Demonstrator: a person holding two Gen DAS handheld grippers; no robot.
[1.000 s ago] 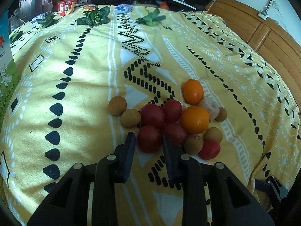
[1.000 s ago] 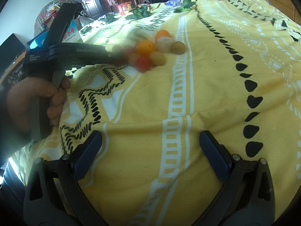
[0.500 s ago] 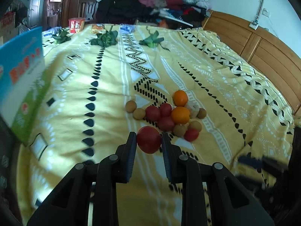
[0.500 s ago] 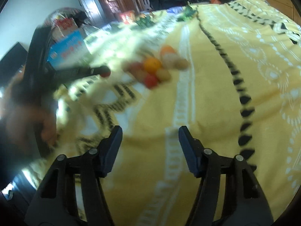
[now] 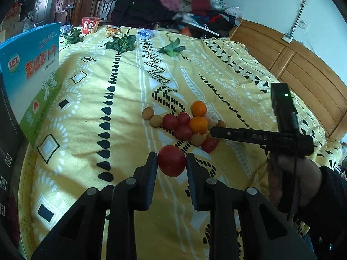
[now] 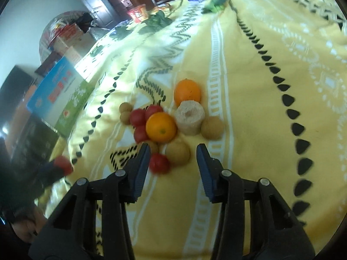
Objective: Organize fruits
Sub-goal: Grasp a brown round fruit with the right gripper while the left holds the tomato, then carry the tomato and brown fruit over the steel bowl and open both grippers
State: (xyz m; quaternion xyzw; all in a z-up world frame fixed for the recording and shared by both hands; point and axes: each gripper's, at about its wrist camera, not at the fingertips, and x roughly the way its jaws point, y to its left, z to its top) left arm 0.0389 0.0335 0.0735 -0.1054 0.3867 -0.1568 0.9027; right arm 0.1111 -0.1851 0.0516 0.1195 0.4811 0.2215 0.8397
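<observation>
The left gripper (image 5: 171,164) clamps a red tomato (image 5: 171,160), lifted clear of the bedspread (image 5: 108,130). The right gripper (image 6: 172,155), its jaws just narrowed yet unloaded, faces the fruit pile (image 6: 164,125) at 12 o'clock; nearest lie a small tomato (image 6: 159,163) and a tan round fruit (image 6: 178,152).

My bed under its yellow patterned quilt (image 5: 91,99)

On it I see a cluster of round red, orange and tan fruits (image 5: 184,123) mid-quilt, three green leafy bunches (image 5: 122,43) at the far end, and an upright blue-green printed carton (image 5: 36,69) at my left edge.
</observation>
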